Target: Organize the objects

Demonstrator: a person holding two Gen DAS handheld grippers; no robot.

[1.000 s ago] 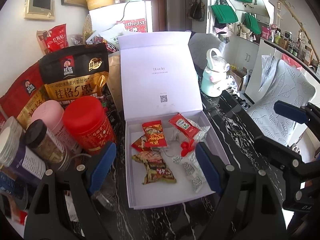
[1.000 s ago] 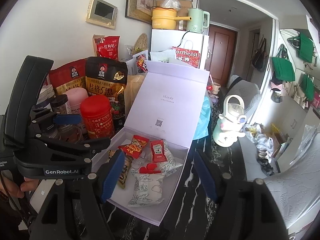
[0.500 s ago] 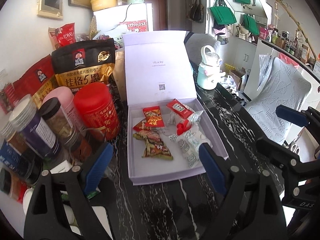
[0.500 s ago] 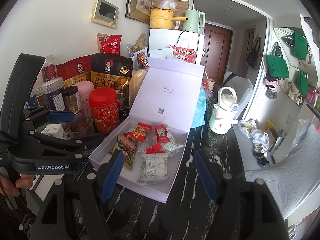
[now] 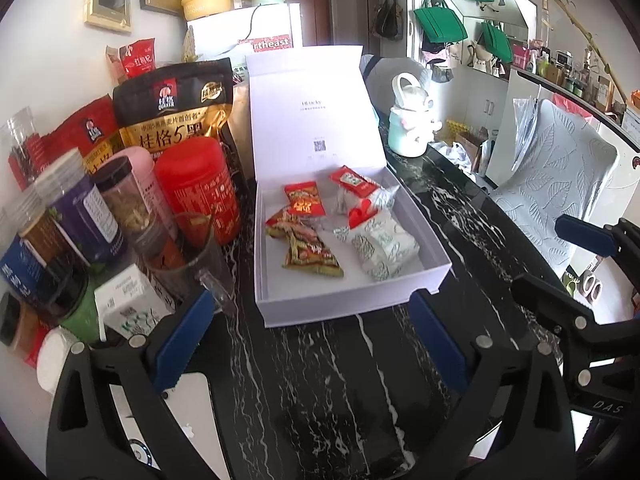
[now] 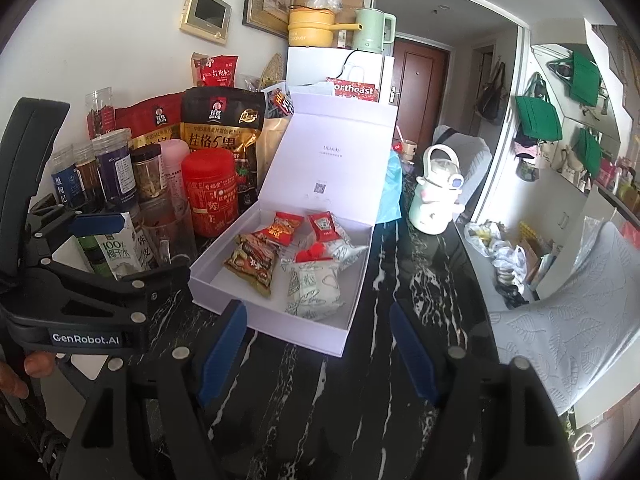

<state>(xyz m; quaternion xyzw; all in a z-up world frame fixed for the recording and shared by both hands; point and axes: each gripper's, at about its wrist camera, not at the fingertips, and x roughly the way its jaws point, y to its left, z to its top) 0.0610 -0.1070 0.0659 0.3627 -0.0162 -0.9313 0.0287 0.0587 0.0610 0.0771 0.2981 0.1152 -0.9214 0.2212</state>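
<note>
left gripper (image 5: 308, 344) jaws just widening, empty | right gripper (image 6: 316, 356) open, empty | risk: glass mug (image 5: 200, 256) beside left finger may tip near white box (image 5: 352, 300)

The left gripper (image 5: 312, 344) is built of matte black plastic arms, each finger being lined on its inner face with a blue pad (image 5: 185, 340); round silver screws are set along the arms; a white "GenRobot.AI" label is printed on its side, as seen from the right wrist. The right gripper (image 6: 316, 354) is made alike, black with blue pads (image 6: 224, 352) and silver screws; white letters "DAS" are marked on its body in the left wrist view.
</note>
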